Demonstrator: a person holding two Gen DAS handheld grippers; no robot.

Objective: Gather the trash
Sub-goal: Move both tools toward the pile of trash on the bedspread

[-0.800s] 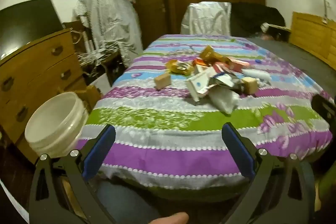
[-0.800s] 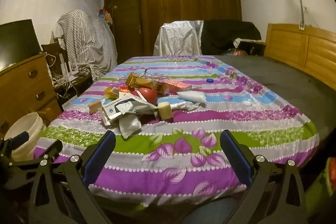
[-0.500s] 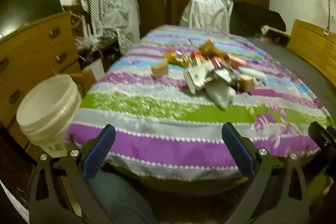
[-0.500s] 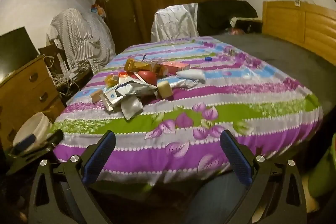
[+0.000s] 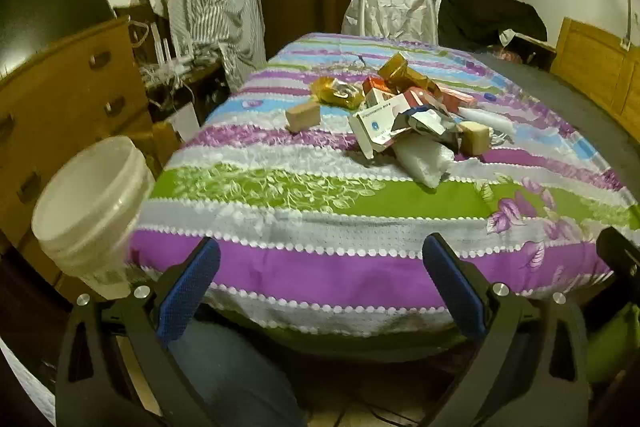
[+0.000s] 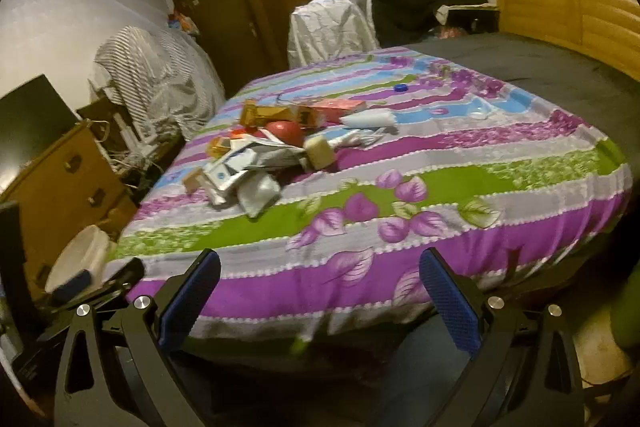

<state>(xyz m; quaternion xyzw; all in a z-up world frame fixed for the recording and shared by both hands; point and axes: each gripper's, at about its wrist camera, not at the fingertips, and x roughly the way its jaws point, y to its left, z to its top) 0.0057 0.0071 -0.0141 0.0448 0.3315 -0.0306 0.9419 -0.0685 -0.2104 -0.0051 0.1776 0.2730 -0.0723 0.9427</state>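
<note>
A pile of trash lies in the middle of the striped bedspread: boxes, crumpled wrappers, a white bag and small tan blocks. It also shows in the right wrist view, with a red round thing in it. A white plastic bucket stands left of the bed; it is small in the right wrist view. My left gripper is open and empty before the bed's near edge. My right gripper is open and empty, also short of the bed.
A wooden dresser stands at the left behind the bucket. The bed fills the middle, with a wooden headboard at the right. A covered chair and wardrobe stand behind. A small blue cap lies on the bedspread.
Both grippers have shifted; the bed's near edge sits higher in both views and the right view has tilted. The bucket looks larger and closer in the left view. Both stay open.
</note>
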